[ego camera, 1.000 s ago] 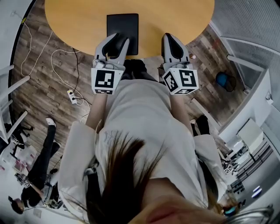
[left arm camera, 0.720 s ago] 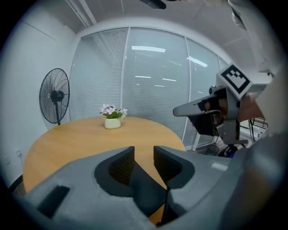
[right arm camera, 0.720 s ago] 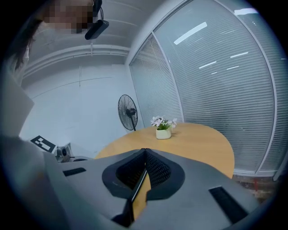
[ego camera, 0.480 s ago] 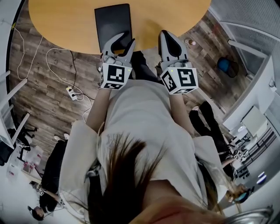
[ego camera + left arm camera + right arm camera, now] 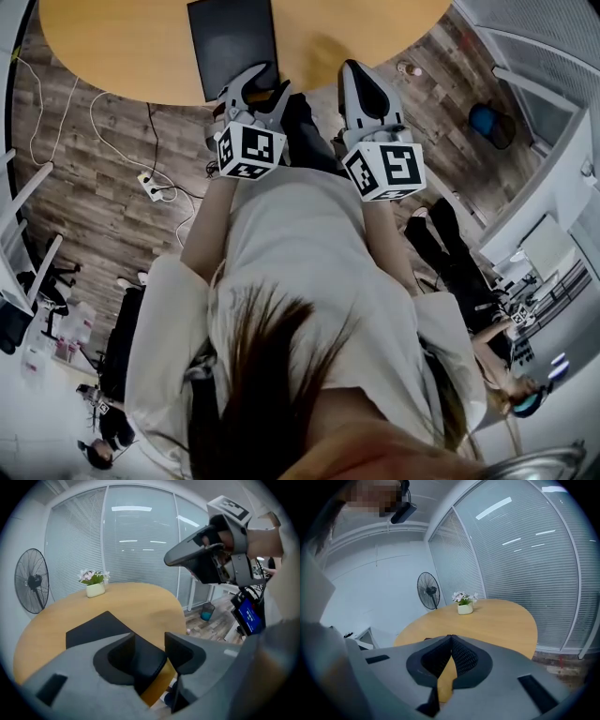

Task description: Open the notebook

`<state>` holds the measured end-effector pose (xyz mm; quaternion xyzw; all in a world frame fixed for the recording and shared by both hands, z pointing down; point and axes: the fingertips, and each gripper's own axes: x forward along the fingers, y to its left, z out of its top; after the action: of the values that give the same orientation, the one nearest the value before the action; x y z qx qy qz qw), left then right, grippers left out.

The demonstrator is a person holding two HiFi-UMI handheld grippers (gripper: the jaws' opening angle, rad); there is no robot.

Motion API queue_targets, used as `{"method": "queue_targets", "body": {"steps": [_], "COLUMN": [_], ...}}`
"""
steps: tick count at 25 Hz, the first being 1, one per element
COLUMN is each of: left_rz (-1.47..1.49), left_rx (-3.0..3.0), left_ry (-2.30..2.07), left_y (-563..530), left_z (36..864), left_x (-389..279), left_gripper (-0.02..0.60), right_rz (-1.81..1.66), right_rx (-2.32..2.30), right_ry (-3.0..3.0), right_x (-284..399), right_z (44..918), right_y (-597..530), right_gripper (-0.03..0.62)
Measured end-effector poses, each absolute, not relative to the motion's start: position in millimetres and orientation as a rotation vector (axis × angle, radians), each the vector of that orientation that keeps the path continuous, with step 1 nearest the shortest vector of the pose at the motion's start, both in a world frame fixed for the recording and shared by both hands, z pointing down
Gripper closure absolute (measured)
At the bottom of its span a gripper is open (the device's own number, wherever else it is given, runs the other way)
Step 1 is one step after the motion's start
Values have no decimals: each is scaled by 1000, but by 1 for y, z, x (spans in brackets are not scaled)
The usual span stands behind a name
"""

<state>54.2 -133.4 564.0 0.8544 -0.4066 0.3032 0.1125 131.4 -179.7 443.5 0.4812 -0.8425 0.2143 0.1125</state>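
L gripper now lower, by near corner of flat black closed notebook on round wooden table, jaws opening, empty; R gripper jaws together.

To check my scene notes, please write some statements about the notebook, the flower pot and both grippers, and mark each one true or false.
1. The black notebook lies closed on the wooden table. True.
2. The right gripper holds the notebook. False: its jaws are shut on nothing.
3. A white flower pot stands on the table. True.
4. The left gripper clamps the notebook. False: its jaws stand apart, opening, pressing nothing.
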Motion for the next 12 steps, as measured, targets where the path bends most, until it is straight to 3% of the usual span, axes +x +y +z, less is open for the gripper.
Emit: {"method": "queue_targets", "body": {"steps": [12], "left_rz": [1223], "left_rx": [2558], "left_ry": [-1151], "left_y": [-129], "left_z": [588], "left_x": [59], "left_gripper": [357], "right_rz": [681], "right_rx": [1374], "right_ry": [-2454], "right_x": [128], "right_z": [456], "right_y": [-173], "right_gripper": [593]}}
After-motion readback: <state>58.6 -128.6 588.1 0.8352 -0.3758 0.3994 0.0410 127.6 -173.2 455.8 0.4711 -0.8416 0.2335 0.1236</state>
